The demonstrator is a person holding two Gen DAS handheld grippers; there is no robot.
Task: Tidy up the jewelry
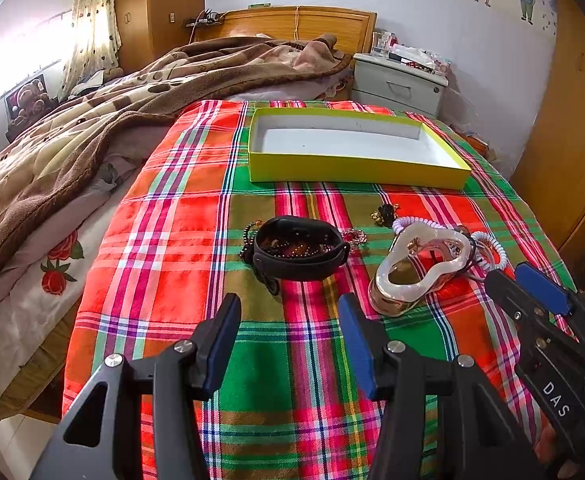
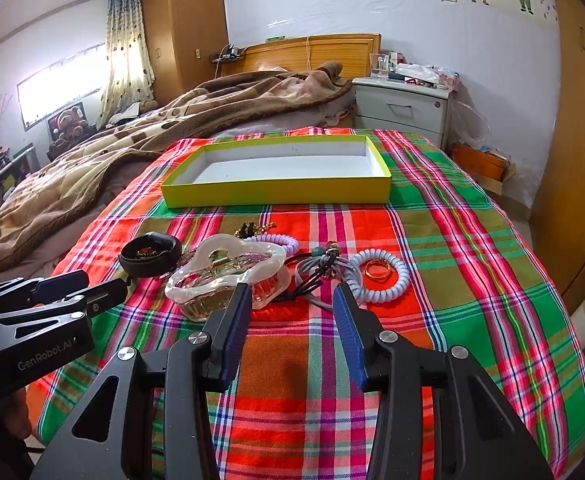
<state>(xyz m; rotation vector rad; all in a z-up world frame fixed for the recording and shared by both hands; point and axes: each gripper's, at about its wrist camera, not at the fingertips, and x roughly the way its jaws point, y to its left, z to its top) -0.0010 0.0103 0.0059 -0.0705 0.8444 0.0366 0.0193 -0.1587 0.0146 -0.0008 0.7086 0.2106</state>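
Jewelry lies in a loose group on the plaid cloth (image 1: 164, 248). A black band (image 1: 300, 248) with beads inside it sits just beyond my left gripper (image 1: 290, 304), which is open and holds nothing. To its right is a pearly claw clip (image 1: 420, 268). In the right wrist view, my right gripper (image 2: 292, 292) is open and holds nothing, just short of the claw clip (image 2: 236, 264), grey hair ties (image 2: 324, 272) and a white coil tie (image 2: 388, 276) ringed around a gold ring (image 2: 377, 270). A purple coil tie (image 2: 276, 240) lies behind. An empty yellow-green box (image 2: 276, 194) stands farther back.
A brown blanket (image 1: 72, 140) covers the bed to the left of the cloth. A white nightstand (image 2: 404, 108) with clutter stands at the back right. A wooden wardrobe (image 2: 584, 160) lines the right side. The cloth drops off at the bed's right and near edges.
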